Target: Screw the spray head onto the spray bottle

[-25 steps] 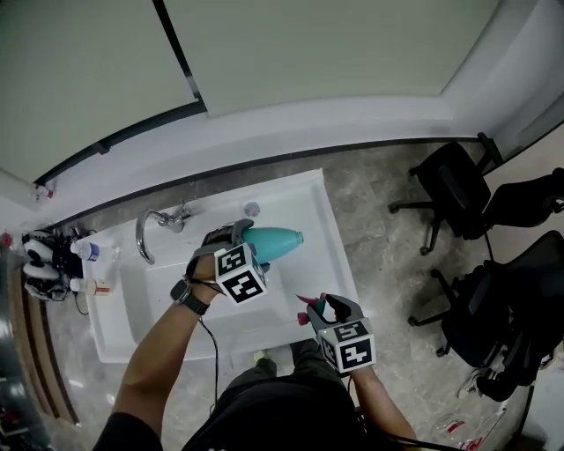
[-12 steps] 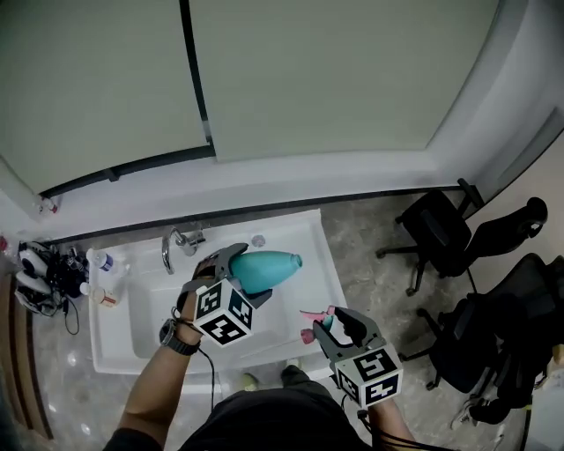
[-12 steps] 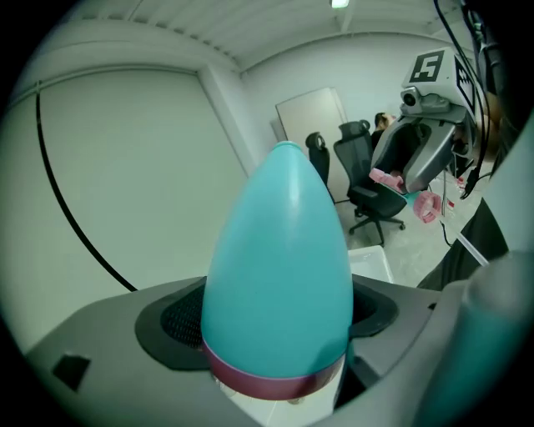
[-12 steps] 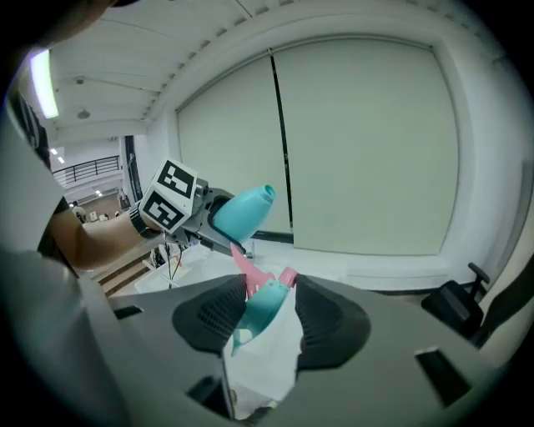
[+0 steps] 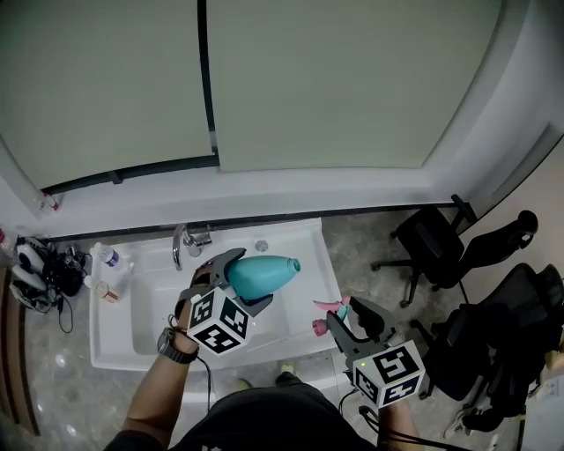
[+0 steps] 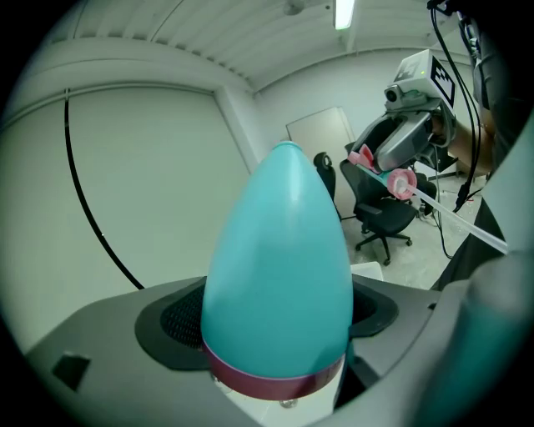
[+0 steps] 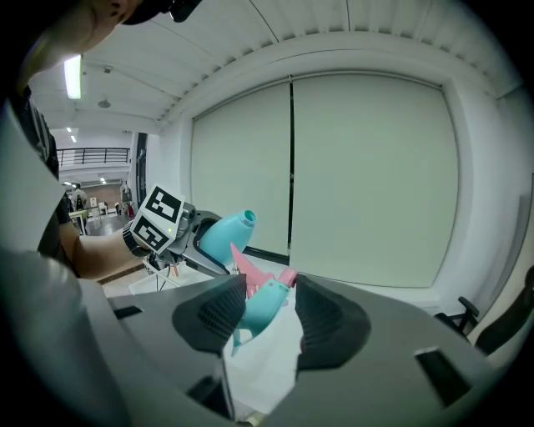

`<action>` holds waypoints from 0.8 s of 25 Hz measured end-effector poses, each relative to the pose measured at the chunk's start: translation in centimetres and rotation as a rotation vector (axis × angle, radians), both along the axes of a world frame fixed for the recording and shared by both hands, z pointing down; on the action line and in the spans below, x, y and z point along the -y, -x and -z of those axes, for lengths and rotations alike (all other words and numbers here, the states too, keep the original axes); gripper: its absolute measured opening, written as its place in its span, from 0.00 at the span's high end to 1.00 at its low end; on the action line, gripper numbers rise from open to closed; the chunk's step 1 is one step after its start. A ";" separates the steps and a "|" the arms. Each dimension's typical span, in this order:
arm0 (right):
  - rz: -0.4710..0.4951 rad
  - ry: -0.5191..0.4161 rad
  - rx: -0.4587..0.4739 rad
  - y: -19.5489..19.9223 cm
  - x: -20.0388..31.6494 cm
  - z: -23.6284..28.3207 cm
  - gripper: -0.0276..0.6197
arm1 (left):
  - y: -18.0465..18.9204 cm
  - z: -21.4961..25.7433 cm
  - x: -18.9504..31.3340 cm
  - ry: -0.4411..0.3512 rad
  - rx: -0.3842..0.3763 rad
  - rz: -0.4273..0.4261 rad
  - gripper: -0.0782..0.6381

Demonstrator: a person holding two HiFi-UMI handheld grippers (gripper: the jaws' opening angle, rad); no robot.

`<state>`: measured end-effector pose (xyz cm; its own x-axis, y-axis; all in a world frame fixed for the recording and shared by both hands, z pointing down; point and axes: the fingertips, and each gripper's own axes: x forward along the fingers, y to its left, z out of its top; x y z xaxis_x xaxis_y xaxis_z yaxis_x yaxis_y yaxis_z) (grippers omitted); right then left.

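Clear air between the bottle in the left gripper and the head in the right gripper. Sink and faucet sit below the left gripper; chairs crowd the floor right of the right gripper.

One spray bottle, one spray head

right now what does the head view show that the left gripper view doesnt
Only the head view: the white sink with its faucet, small bottles beside it, and the marker cube of the left gripper.
Only the left gripper view: the dark red band round the bottle's wide end, seated between that gripper's pads, and a ceiling light.
Both: the teal spray bottle, the right gripper shut on the pink and teal spray head, apart from the bottle, and a black office chair.
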<state>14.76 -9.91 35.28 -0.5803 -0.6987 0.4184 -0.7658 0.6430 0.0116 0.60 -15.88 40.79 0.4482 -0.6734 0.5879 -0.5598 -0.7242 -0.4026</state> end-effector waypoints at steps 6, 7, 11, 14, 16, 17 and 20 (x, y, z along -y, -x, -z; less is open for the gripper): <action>-0.040 -0.078 -0.014 -2.3 1.5 3.4 0.67 | 0.4 -0.4 -1.2 0.017 -0.037 0.006 0.28; -0.053 -0.103 -0.018 -2.9 2.0 4.3 0.67 | 0.4 -0.4 -1.5 0.017 -0.048 0.007 0.28; -0.096 -0.223 -0.057 -5.2 3.6 9.0 0.67 | 0.0 1.1 -2.7 -0.005 -0.142 0.003 0.28; -0.102 -0.311 -0.076 -6.0 4.1 12.7 0.67 | -1.0 2.8 -3.7 -0.021 -0.264 -0.018 0.28; -0.104 -0.358 -0.088 -6.1 4.3 14.5 0.67 | -1.6 3.0 -4.2 -0.015 -0.298 -0.031 0.29; -0.104 -0.379 -0.097 -6.1 4.4 15.3 0.67 | -1.8 2.8 -4.3 -0.010 -0.303 -0.036 0.28; -0.107 -0.440 -0.141 -6.1 4.8 17.1 0.67 | -2.2 2.4 -4.7 0.012 -0.319 -0.041 0.29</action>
